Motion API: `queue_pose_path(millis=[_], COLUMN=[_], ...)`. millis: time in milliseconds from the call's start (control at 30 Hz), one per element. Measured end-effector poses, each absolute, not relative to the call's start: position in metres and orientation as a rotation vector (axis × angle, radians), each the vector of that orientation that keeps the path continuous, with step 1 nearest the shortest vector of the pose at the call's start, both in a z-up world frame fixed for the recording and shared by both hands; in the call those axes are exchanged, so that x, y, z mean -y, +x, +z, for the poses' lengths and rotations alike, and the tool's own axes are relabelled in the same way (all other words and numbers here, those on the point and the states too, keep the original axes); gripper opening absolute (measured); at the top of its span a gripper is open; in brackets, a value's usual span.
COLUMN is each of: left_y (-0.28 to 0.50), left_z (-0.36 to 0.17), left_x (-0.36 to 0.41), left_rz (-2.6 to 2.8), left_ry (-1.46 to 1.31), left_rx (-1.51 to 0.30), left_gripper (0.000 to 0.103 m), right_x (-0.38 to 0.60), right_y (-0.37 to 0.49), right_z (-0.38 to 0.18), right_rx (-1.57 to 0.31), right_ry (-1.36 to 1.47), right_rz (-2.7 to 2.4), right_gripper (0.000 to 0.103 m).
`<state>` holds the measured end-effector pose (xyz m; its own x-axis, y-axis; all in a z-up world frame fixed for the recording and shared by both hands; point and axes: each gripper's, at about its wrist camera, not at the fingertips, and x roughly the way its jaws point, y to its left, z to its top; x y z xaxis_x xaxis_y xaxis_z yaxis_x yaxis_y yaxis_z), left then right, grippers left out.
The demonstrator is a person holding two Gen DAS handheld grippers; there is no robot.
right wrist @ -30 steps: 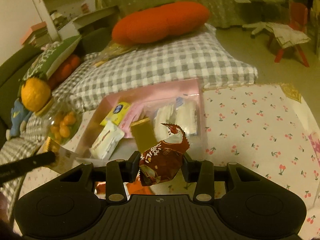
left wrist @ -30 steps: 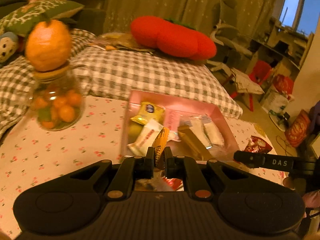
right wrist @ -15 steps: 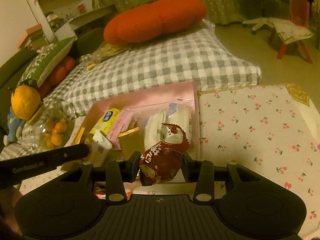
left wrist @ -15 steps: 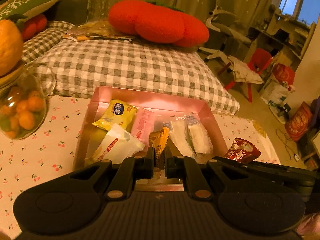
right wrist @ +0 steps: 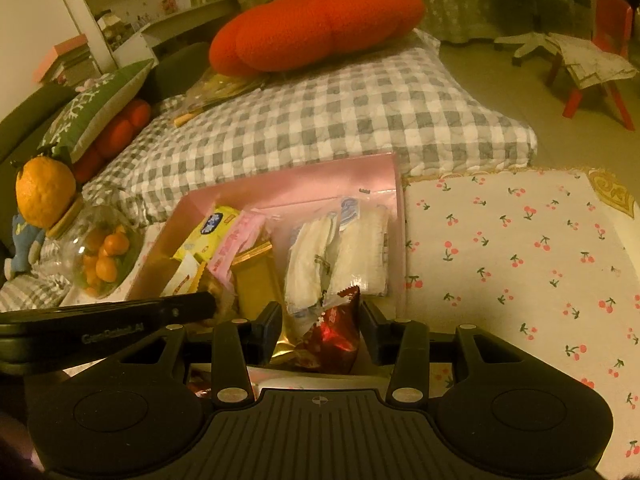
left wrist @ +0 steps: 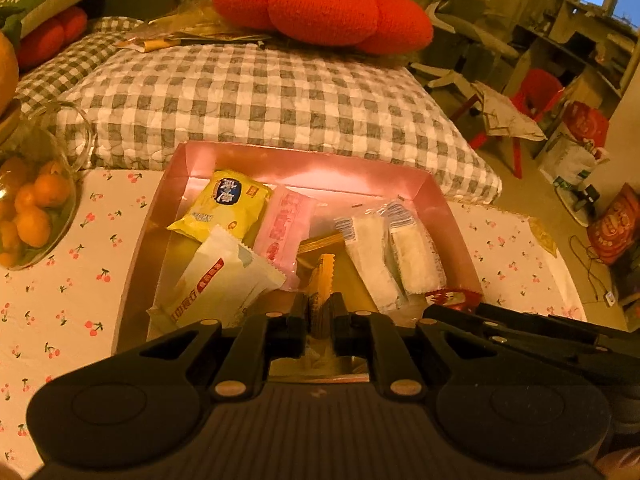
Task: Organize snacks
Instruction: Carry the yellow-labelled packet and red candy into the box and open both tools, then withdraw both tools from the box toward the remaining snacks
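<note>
A pink box (left wrist: 304, 160) on the cherry-print table holds a yellow packet (left wrist: 228, 208), a pink packet (left wrist: 286, 224), a white-and-red packet (left wrist: 224, 284) and two clear-wrapped white bars (left wrist: 392, 256). My left gripper (left wrist: 319, 314) is shut on a thin orange-yellow snack packet (left wrist: 322, 276) over the box's near side. In the right wrist view the pink box (right wrist: 320, 180) lies ahead. My right gripper (right wrist: 320, 328) has opened; the red snack packet (right wrist: 334, 336) sits loose between the jaws at the box's near right corner.
A glass jar of small oranges (left wrist: 28, 200) stands left of the box, a big orange (right wrist: 44, 192) on its lid. A checked cushion (left wrist: 260, 96) and a red cushion (left wrist: 320, 4) lie behind. The cherry tablecloth (right wrist: 520, 260) extends right.
Both grippers moved forward over the box. The right jaws spread apart and the red packet dropped lower between them. The left gripper stays shut on its packet.
</note>
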<state>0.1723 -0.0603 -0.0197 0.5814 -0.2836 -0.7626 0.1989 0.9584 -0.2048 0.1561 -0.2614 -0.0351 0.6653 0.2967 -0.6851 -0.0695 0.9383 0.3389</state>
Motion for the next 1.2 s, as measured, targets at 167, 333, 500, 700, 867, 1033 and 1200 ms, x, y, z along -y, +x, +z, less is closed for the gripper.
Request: queue_pose_path(millis=[167, 333, 500, 700, 867, 1033, 1200], left_y=[0.172, 0.165, 0.156, 0.144, 0.127, 0.115, 0.104], left_z=[-0.017, -0.013, -0.006, 0.001, 0.005, 0.006, 0.005], left_x=[0.059, 0.051, 0.042, 0.031, 0.024, 0.018, 0.010], left_rz=[-0.268, -0.259, -0.253, -0.251, -0.266, -0.279, -0.295], left_ry=[-0.109, -0.116, -0.124, -0.130, -0.095, -0.061, -0.038], left_rx=[-0.910, -0.906, -0.903, -0.900, -0.884, -0.879, -0.881], left_gripper=[0.025, 0.037, 0.046, 0.053, 0.064, 0.072, 0.085], right_x=[0.262, 0.264, 0.264, 0.270, 0.275, 0.270, 0.262], right_y=[0.155, 0.152, 0.144, 0.132, 0.122, 0.111, 0.098], right_z=[-0.034, -0.032, -0.026, -0.013, -0.006, 0.000, 0.006], right_rx=[-0.814, -0.811, -0.803, -0.780, -0.783, -0.794, -0.803], right_ry=[0.298, 0.311, 0.307, 0.308, 0.314, 0.297, 0.275], right_rz=[0.198, 0.187, 0.174, 0.153, 0.134, 0.131, 0.132], right_gripper=[0.057, 0.062, 0.070, 0.075, 0.076, 0.077, 0.082])
